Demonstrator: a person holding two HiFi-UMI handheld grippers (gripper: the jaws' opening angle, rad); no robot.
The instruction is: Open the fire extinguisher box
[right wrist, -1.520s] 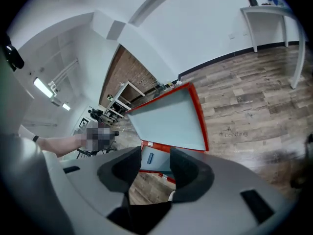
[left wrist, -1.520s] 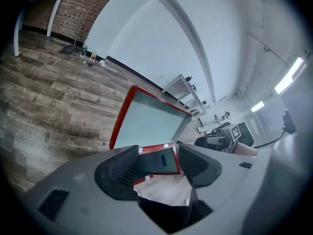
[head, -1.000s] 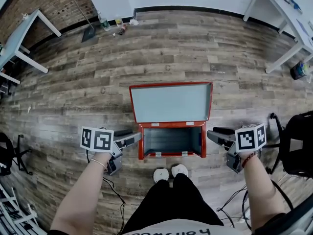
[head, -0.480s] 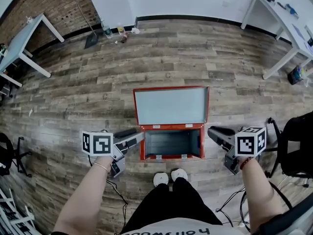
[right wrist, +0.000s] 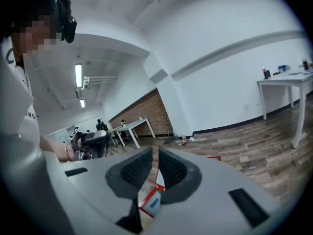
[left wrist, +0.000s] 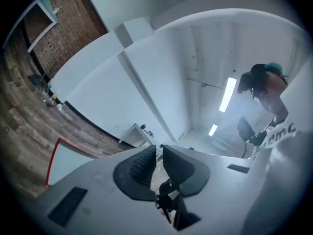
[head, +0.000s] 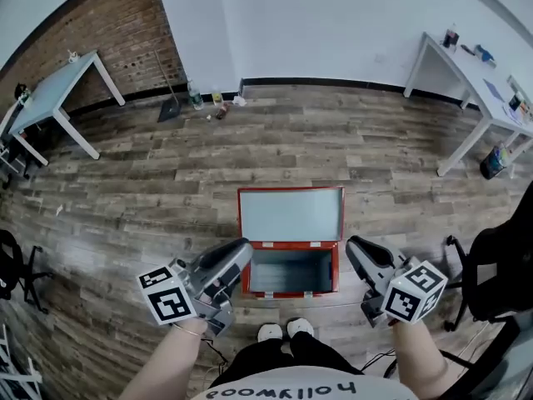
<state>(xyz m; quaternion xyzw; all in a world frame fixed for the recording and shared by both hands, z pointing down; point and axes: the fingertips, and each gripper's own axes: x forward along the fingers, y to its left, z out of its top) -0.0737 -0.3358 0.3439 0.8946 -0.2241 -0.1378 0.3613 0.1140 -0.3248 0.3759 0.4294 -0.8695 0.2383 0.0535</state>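
The red fire extinguisher box (head: pixel 291 292) stands on the wood floor at my feet. Its pale lid (head: pixel 290 213) is swung back flat, and the inside looks empty. My left gripper (head: pixel 242 248) is lifted off the box's left side. Its jaws are closing to a thin slit with nothing between them (left wrist: pixel 159 149). My right gripper (head: pixel 355 245) is lifted off the right side and is also closing on nothing (right wrist: pixel 155 150). A piece of the box (right wrist: pixel 151 202) shows below the right jaws. The lid's corner (left wrist: pixel 62 158) shows in the left gripper view.
A pale table (head: pixel 57 100) stands by the brick wall at left, a white table (head: pixel 471 80) at right. Bottles and a dustpan (head: pixel 196 100) lie by the far wall. A black chair (head: pixel 501 267) is close on the right. My shoes (head: pixel 281 332) touch the box front.
Both grippers have risen from beside the box and tilted up, and their jaws have closed from wide to nearly together. The view has pulled back; the box stays open.
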